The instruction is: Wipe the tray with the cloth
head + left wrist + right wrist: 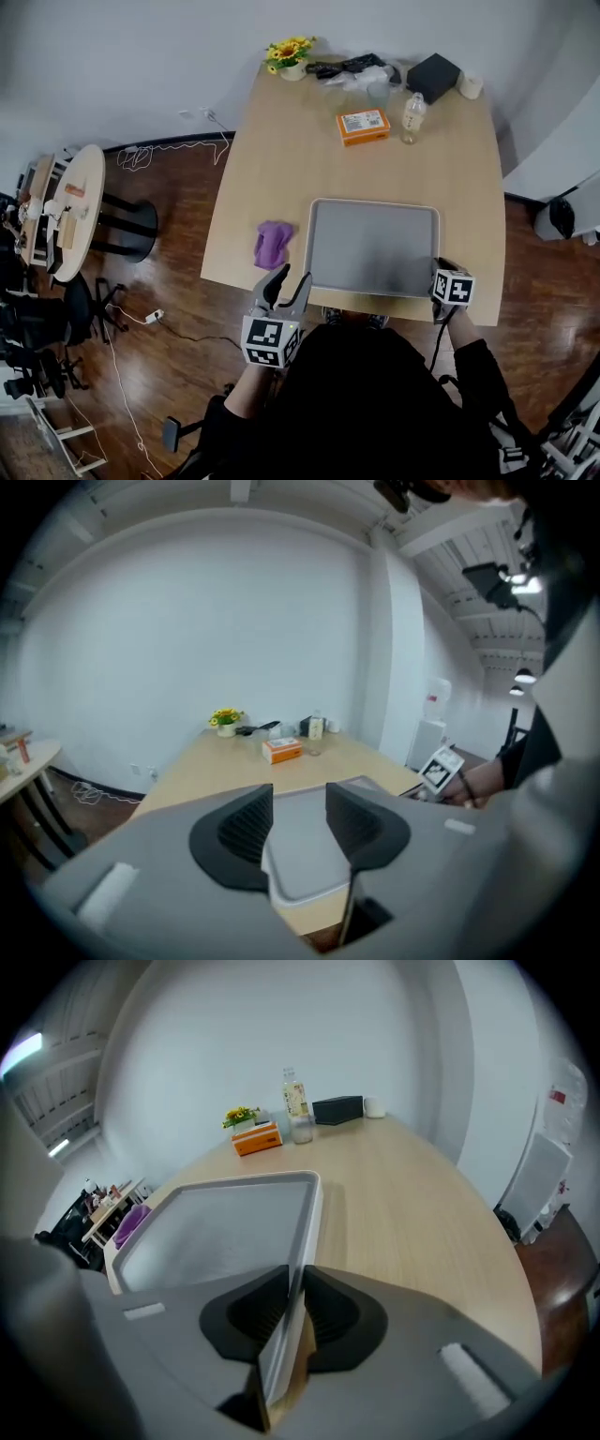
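Observation:
A grey tray (373,246) lies on the wooden table near its front edge. The crumpled purple cloth (273,244) lies just left of the tray. My left gripper (286,277) hovers at the table's front edge, a little short of the cloth, open with nothing between its fingers. In the left gripper view the jaws (299,799) stand apart, with the tray's near corner (300,855) showing beyond them. My right gripper (439,267) is at the tray's front right corner. In the right gripper view it (295,1279) is shut on the tray's rim (314,1206), and the cloth (131,1224) shows at far left.
At the table's far end stand an orange box (363,126), a clear bottle (412,116), a black box (432,77) and a small pot of yellow flowers (289,54). A round side table (70,206) and chairs stand on the floor to the left, with cables nearby.

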